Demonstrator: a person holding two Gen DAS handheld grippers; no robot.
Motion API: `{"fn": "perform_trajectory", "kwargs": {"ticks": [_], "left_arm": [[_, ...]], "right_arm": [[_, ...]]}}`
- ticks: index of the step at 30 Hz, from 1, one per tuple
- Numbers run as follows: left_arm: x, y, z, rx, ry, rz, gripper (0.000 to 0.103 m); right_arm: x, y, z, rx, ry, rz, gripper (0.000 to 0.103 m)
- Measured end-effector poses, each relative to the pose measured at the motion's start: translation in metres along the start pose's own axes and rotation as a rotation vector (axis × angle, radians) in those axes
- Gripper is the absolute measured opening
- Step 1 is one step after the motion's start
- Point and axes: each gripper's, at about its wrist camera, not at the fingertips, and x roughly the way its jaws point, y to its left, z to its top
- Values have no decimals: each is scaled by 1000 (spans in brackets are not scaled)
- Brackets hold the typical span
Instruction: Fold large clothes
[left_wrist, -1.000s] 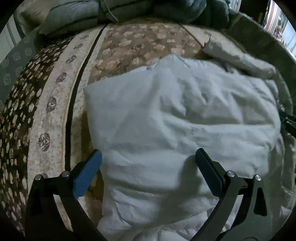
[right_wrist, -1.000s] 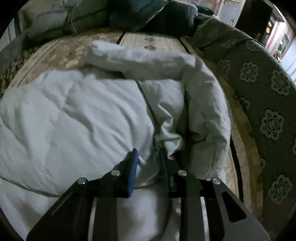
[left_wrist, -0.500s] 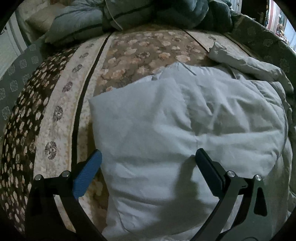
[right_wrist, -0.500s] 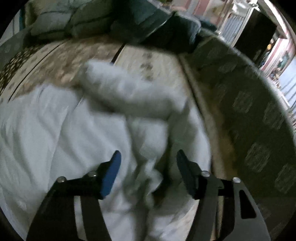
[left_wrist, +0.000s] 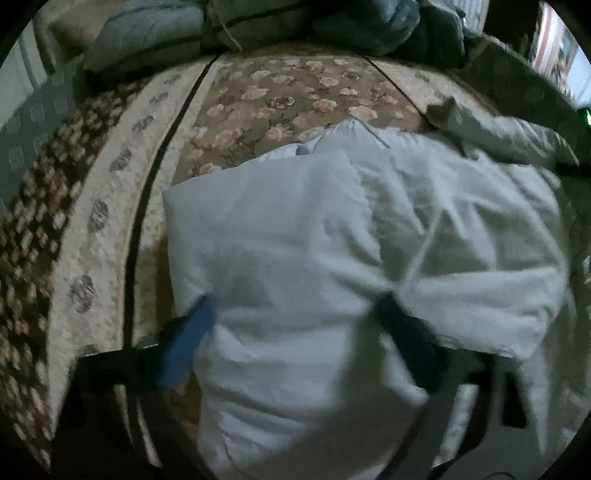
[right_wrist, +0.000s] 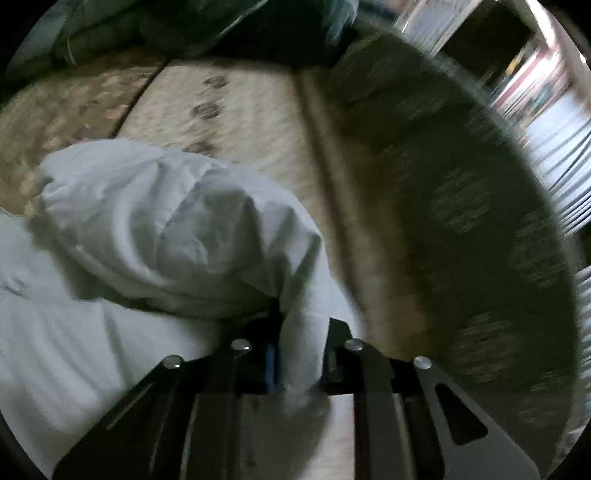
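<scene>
A pale, padded white garment (left_wrist: 295, 236) lies bunched on a floral bedspread (left_wrist: 280, 96), partly doubled over itself, as a folding job gets under way. The left gripper (left_wrist: 295, 314) stands spread wide, its blue-padded finger at the garment's left edge and its dark finger pressed into the puffy cloth, apparently steadying the bulk so it does not slide. The right gripper (right_wrist: 299, 354) is pressed together on a thick fold of the same white garment (right_wrist: 155, 229), pinching the sleeve-like roll where it narrows, seemingly to carry that side across. The fabric looks soft, quilted and creased, swelling into rounded lumps; the bedspread is flat and woven; a dark patterned cover (right_wrist: 461, 221) borders it on the right
</scene>
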Motion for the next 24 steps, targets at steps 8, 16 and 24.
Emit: {"fn": "perform_trajectory", "kwargs": {"ticks": [8, 16, 24], "left_arm": [[-11, -5, 4, -32, 25, -79, 5], [11, -39, -14, 8, 82, 63, 5], [24, -45, -16, 13, 64, 99, 5]], "right_arm": [[-62, -45, -45, 44, -123, 68, 14], [-64, -61, -91, -10, -75, 47, 14], [-27, -61, -66, 37, -7, 56, 23]]}}
